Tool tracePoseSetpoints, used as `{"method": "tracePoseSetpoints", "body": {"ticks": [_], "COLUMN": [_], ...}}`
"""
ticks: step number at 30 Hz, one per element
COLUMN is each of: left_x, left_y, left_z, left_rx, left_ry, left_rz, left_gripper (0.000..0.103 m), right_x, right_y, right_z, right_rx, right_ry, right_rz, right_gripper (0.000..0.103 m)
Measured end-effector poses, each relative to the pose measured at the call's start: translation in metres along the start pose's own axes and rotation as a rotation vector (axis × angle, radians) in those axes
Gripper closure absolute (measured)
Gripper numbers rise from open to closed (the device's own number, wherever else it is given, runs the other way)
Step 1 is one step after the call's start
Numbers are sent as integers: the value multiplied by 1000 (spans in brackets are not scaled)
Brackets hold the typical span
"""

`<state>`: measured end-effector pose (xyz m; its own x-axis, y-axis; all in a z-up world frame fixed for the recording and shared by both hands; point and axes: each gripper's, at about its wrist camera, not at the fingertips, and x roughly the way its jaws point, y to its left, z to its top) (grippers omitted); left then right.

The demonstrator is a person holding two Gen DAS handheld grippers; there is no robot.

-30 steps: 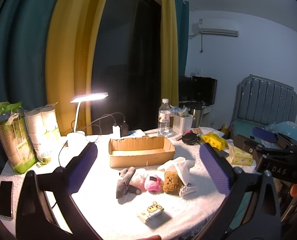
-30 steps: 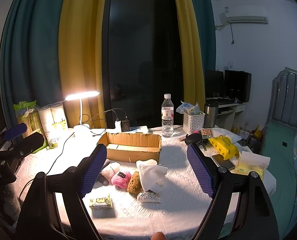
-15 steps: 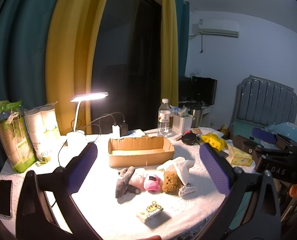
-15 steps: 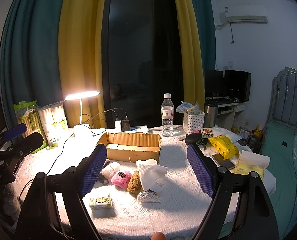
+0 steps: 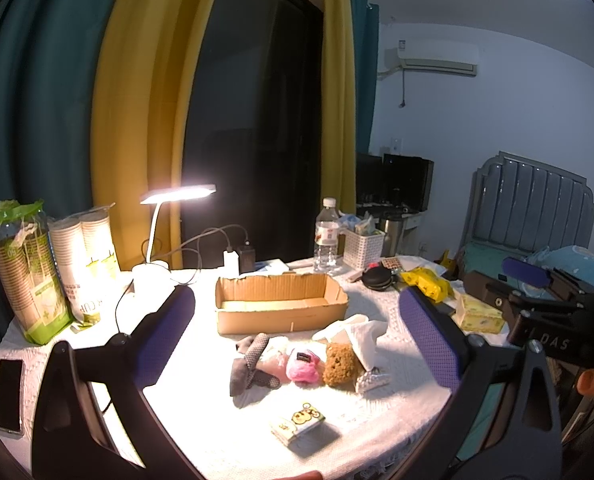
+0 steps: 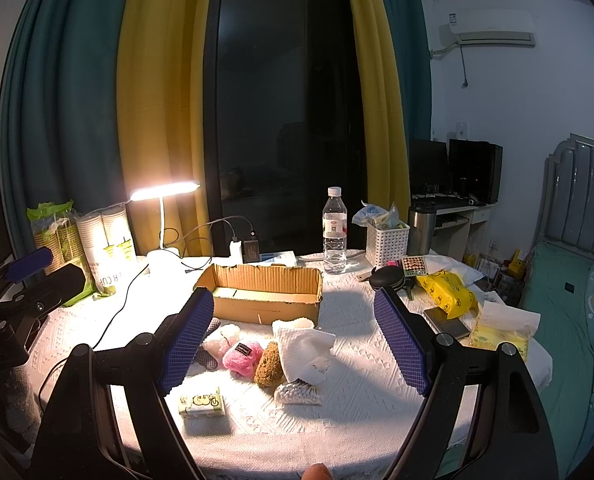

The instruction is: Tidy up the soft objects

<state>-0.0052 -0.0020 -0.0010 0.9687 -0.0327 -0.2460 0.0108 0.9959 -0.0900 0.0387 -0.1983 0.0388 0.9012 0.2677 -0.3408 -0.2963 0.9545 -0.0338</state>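
An open cardboard box [image 5: 279, 306] [image 6: 263, 294] sits mid-table. In front of it lies a row of soft things: grey socks [image 5: 249, 366], a pale pink sock [image 6: 221, 340], a pink fluffy item [image 5: 303, 366] [image 6: 241, 356], a brown sponge [image 5: 339, 364] [image 6: 267, 364], a white cloth [image 5: 361, 330] [image 6: 303, 346] and a bag of cotton swabs [image 6: 297, 392]. A small tissue pack [image 5: 297, 424] [image 6: 201, 402] lies nearer. My left gripper [image 5: 297, 336] and right gripper [image 6: 293, 338] are open, empty, held above the table's near edge.
A lit desk lamp [image 5: 177, 196] stands back left beside paper cup stacks [image 5: 85, 264]. A phone [image 5: 7, 394] lies at left. A water bottle [image 6: 334, 232], white basket [image 6: 387, 242], yellow bag [image 6: 447, 288] and tissue packet [image 6: 503, 330] crowd the right side.
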Motion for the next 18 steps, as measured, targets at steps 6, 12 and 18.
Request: {"method": "tracePoseSetpoints", "body": {"ticks": [6, 12, 18], "left_x": [-1, 2, 7], "left_y": [-2, -5, -4], "left_z": [0, 1, 2], "left_rx": [-3, -7, -14], "left_ry": [-1, 7, 9], "left_rz": [0, -6, -18], "left_gripper": [1, 1, 1], "right_x": [0, 1, 4], "right_y": [0, 2, 1], "right_z": [0, -5, -6], "right_rx": [0, -2, -3], "right_ry": [1, 8, 14], "right_rz": [1, 4, 6], "right_gripper": [18, 18, 18]}}
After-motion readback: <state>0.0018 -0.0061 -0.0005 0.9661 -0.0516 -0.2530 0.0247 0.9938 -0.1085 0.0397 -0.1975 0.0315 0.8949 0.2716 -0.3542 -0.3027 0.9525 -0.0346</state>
